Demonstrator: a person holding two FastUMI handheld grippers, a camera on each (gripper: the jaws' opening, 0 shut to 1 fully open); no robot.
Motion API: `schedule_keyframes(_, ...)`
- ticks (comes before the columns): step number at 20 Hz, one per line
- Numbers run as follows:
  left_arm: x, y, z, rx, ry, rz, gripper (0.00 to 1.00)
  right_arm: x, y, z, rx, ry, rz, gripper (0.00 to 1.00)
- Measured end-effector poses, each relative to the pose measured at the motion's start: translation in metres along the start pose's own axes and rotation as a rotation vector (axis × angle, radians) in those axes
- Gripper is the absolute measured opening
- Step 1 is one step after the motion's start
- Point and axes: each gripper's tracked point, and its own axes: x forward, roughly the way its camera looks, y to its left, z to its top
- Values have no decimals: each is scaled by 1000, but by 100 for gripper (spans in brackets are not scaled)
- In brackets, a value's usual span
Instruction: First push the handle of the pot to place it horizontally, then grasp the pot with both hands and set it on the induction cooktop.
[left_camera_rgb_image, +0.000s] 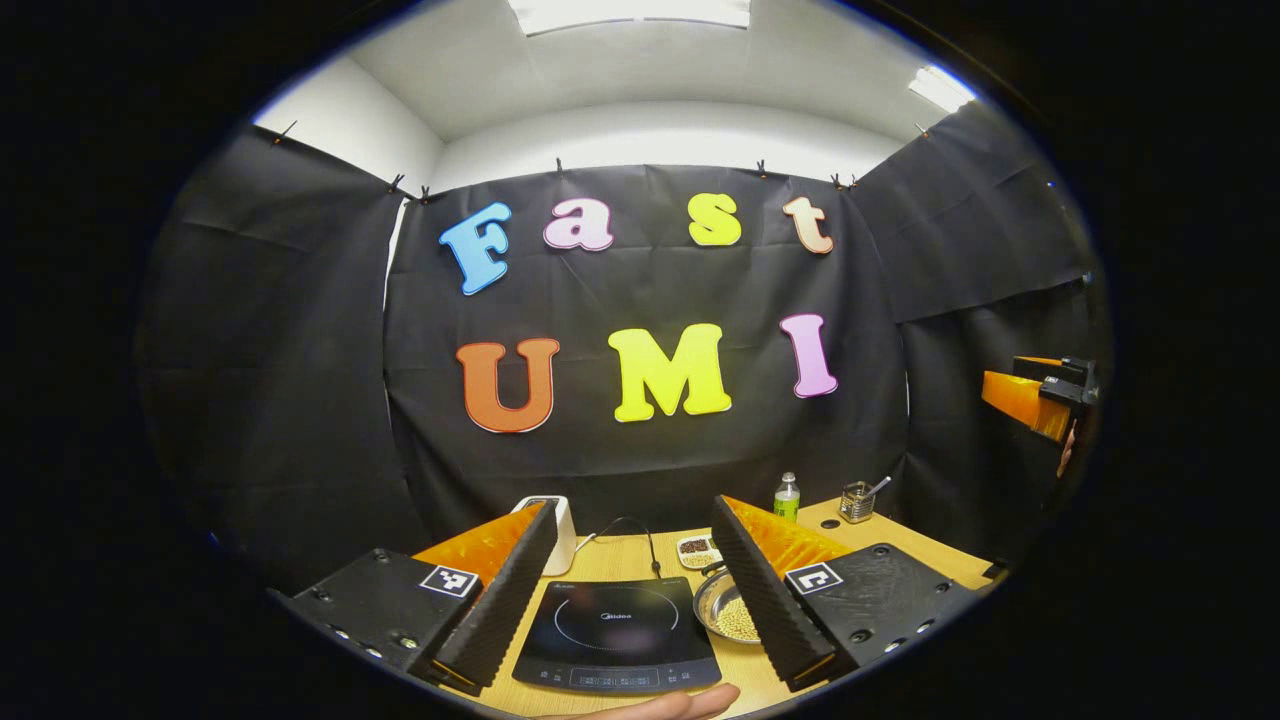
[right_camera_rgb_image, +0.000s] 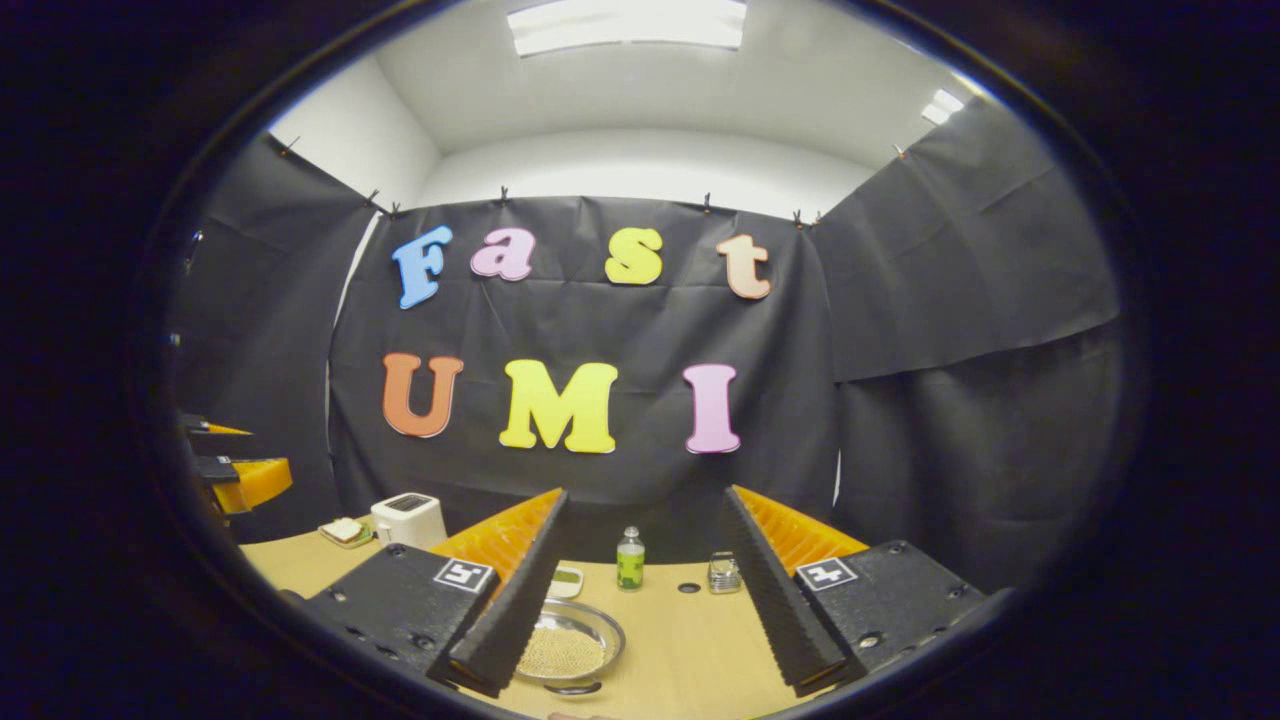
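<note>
Up high, both grippers open.
L gripper (left_camera_rgb_image: 628, 600) hangs over the cooktop (left_camera_rgb_image: 617, 637); R gripper (right_camera_rgb_image: 640, 610) over table (right_camera_rgb_image: 690, 650) w/ a metal bowl (right_camera_rgb_image: 566, 650).

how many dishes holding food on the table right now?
3 visible. A metal bowl of pale grains right of the cooktop; a small white dish behind it; a plate with toast beside the toaster. The grippers' fingers may hide others.

The cooktop (left_camera_rgb_image: 617, 635) near edge is cut off; a fingertip (left_camera_rgb_image: 690, 703) pokes in.
</note>
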Motion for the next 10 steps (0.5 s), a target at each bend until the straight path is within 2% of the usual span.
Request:
schedule_keyframes(2, 0, -3, -2, 1, 3, -6, 95, 4, 2, -7, 7, 11, 5, 84)
schedule_keyframes(5, 1, -5, -6, -2, 7, -10, 95, 10, 21, -22, 11, 62, 80, 56)
schedule_keyframes(6, 1, -6, -7, -3, 7, -11, 95, 11, 25, -31, 21, 90, 100, 32)
schedule_keyframes(7, 0, -6, -10, -4, 6, -12, 95, 15, 24, -39, 37, 119, 92, 25)
schedule_keyframes(8, 0, -5, -11, -3, 5, -13, 95, 17, 25, -52, 53, 165, 93, 2)
schedule_keyframes(10, 1, -4, -13, 0, 5, -9, 96, 20, 37, -71, 59, 228, 119, 4)
